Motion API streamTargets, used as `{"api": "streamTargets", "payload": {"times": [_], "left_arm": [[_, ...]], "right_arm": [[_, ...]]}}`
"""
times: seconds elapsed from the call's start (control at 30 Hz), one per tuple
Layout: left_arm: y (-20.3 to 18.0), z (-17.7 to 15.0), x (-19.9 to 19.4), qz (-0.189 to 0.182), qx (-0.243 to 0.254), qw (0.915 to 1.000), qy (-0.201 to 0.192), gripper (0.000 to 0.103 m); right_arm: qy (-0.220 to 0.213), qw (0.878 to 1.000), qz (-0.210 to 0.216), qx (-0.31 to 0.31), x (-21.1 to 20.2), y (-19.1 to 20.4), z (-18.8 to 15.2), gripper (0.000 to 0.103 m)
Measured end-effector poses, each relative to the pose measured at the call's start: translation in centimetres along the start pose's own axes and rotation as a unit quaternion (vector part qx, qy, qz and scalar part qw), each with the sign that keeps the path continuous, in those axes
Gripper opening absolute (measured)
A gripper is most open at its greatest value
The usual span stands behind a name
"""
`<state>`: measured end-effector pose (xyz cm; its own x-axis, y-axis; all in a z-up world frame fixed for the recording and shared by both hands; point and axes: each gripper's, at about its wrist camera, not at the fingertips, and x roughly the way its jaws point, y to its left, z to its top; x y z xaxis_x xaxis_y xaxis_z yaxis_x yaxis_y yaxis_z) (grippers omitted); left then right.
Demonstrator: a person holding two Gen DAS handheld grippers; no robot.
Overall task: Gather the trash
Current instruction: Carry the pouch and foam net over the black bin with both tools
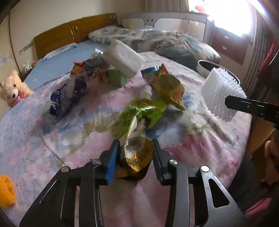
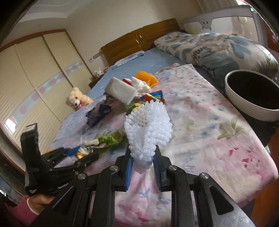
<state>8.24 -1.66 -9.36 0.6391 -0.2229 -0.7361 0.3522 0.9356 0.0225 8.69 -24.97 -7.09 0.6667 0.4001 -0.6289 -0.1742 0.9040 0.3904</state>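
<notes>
Daylight pours in from a window point(image 1: 232, 15) at the upper right of the left wrist view, blown out to white glare. The bed point(image 1: 57, 111) is evenly lit with soft, faint shadows. Both views bend strongly and darken at the corners. Wrappers point(image 1: 139, 113) and the foam net point(image 2: 150, 125) look slightly smeared.

A home bedroom: wooden headboard point(image 2: 139, 40), rumpled duvet point(image 2: 209, 47), teddy bear point(image 2: 76, 100), sliding wardrobe point(image 2: 34, 73)

"Smile" on quilt point(image 2: 200, 50)
</notes>
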Motion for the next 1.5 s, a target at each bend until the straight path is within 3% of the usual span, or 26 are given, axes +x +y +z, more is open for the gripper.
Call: {"api": "streamTargets", "payload": {"times": [0.07, 0.17, 0.37, 0.47, 0.87, 1.5], "left_arm": [[-0.1, 0.0, -0.4, -0.005, -0.005, 1.0, -0.004, 0.03], [0.0, 0.4, -1.7, -0.043, -0.029, 0.9985, -0.02, 0.028], [-1.7, 2.4, -4.5, -0.064, -0.014, 0.9955, -0.068, 0.028], [-3.0, 3.8, -4.5, -0.082, -0.003, 0.994, -0.072, 0.028], [-11.1, 8.3, -0.4, -0.12, 0.076, 0.9887, -0.049, 0.028], [-19.6, 14.8, 5.5, -0.144, 0.119, 0.9822, -0.02, 0.028]], "right_arm": [[-0.002, 1.0, -0.007, 0.005, -0.1, -0.8, 0.1, 0.022], [-0.006, 1.0, -0.014, 0.013, -0.5, -2.0, 0.1, 0.022], [-0.021, 0.999, -0.03, 0.029, -1.8, -4.4, 0.7, 0.022], [-0.029, 0.998, -0.037, 0.036, -2.6, -5.7, 1.1, 0.022], [-0.049, 0.993, -0.075, 0.074, -5.3, -11.1, 2.6, 0.022], [-0.057, 0.987, -0.115, 0.095, -6.8, -18.4, 7.1, 0.022]]}}
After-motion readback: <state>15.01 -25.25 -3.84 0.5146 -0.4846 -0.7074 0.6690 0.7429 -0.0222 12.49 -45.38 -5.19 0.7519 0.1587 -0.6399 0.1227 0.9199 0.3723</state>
